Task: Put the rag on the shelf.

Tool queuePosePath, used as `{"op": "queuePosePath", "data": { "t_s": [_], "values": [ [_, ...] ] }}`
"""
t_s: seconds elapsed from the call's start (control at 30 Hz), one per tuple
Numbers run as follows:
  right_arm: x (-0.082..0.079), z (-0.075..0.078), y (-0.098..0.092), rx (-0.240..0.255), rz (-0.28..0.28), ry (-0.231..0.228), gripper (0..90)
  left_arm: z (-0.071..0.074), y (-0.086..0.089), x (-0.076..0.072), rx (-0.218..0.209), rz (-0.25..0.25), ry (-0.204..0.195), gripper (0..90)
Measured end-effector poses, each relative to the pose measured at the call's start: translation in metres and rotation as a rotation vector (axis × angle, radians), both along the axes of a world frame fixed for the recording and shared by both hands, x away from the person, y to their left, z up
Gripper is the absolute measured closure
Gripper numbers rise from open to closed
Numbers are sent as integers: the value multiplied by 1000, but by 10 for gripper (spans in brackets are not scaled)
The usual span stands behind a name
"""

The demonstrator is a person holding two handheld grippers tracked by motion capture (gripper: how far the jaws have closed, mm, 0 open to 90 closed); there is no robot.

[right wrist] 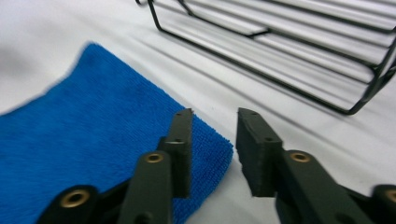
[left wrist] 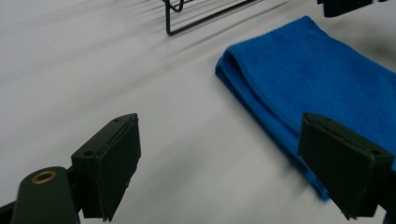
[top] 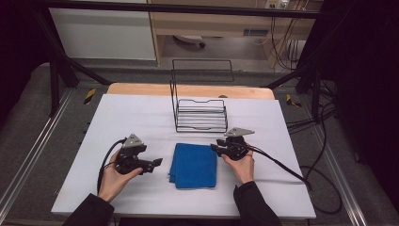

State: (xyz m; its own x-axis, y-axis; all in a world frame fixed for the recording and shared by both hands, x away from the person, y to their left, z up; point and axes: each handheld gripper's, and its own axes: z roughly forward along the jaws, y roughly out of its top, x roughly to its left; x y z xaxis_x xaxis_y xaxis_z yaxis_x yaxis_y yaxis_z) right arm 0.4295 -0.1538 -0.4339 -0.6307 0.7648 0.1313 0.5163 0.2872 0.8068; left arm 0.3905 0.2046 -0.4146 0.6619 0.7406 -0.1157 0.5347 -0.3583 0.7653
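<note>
A folded blue towel (top: pixel 194 165) is laid flat on the white table (top: pixel 141 117), and everything else is placed around it. Just behind the towel, toward the far edge of the table, a black wire rack (top: pixel 201 115) is seen standing upright, a narrow strip of bare table left between the two. To the left of the towel, the left gripper (top: pixel 157 163) is held low over the table in a hand, its tips pointed at the towel's left edge and kept just short of it. In the left gripper view, the jaws are seen spread wide with nothing between them, and the towel's (left wrist: pixel 322 84) folded edge is caught ahead of the right-hand jaw. At the towel's far right corner, the right gripper (top: pixel 214 148) is held in the other hand, aimed inward. In the right gripper view, the jaws are parted by a moderate gap and nothing is pinched; the towel's (right wrist: pixel 88 135) corner is seen lying under the left-hand jaw, while bare table is seen under the other, with the rack (right wrist: pixel 289 56) just beyond.
</note>
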Motion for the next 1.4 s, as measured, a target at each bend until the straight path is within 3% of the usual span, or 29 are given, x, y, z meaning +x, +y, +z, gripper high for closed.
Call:
{"op": "queuePosePath", "data": {
  "t_s": [0.2, 0.37, 0.67, 0.77, 1.13, 1.4],
  "values": [
    [-8, 10, -8, 13, 13, -26, 386, 2, -37, 30, 23, -2, 5, 215],
    [-12, 12, -9, 24, 31, -17, 289, -4, -64, 52, 89, -13, 28, 316],
    [-9, 6, -16, 25, 3, -10, 320, -21, -79, 69, 126, -27, 55, 542],
    [-7, 3, -15, 24, -6, 4, 348, -26, -79, 72, 116, -38, 82, 595],
    [3, -6, -10, 27, -10, 54, 453, -30, -83, 72, 79, -67, 115, 747],
    [11, -14, -1, -14, -15, 84, 539, -31, -84, 69, 81, -69, 109, 807]
  ]
}}
